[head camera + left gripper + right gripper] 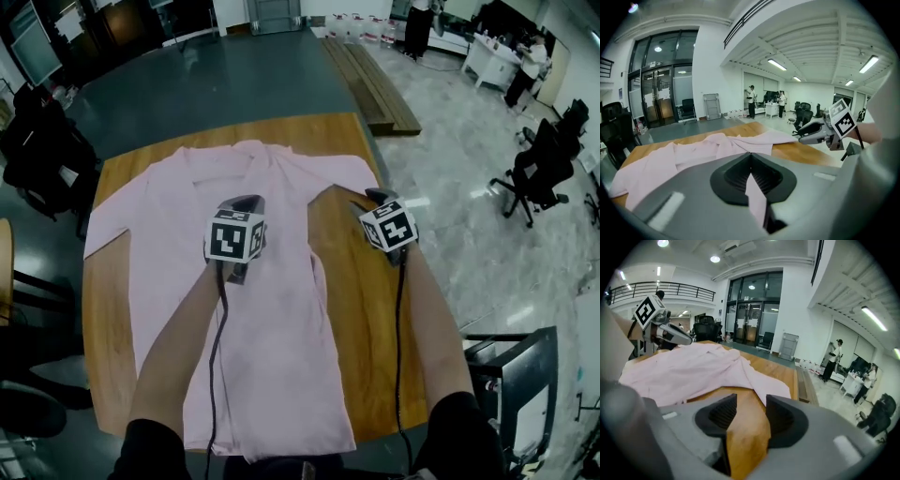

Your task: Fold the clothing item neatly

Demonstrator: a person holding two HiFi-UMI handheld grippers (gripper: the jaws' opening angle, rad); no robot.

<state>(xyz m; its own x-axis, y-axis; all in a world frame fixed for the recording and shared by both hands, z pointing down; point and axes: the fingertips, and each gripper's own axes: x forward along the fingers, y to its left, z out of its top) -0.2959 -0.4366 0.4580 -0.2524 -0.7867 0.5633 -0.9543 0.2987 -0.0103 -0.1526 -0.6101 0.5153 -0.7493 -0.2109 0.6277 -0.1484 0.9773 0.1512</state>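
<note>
A pink shirt [272,319] lies spread flat, collar away from me, on a wooden table [361,300]. My left gripper [244,200] hovers over the shirt's chest below the collar. In the left gripper view its jaws [751,154] are shut, with pink cloth showing only in the slit behind the tips and the shirt [693,152] lying ahead. My right gripper [375,196] is over bare wood just beside the shirt's right sleeve. Its jaws [751,401] stand open with only the tabletop between them, and the shirt [693,371] lies ahead to its left.
The table's right edge [412,319] runs close beside the right gripper. On the floor are wooden planks [375,80], office chairs [539,173], a dark chair [42,150] at the left and a metal rack [511,375]. People stand far off.
</note>
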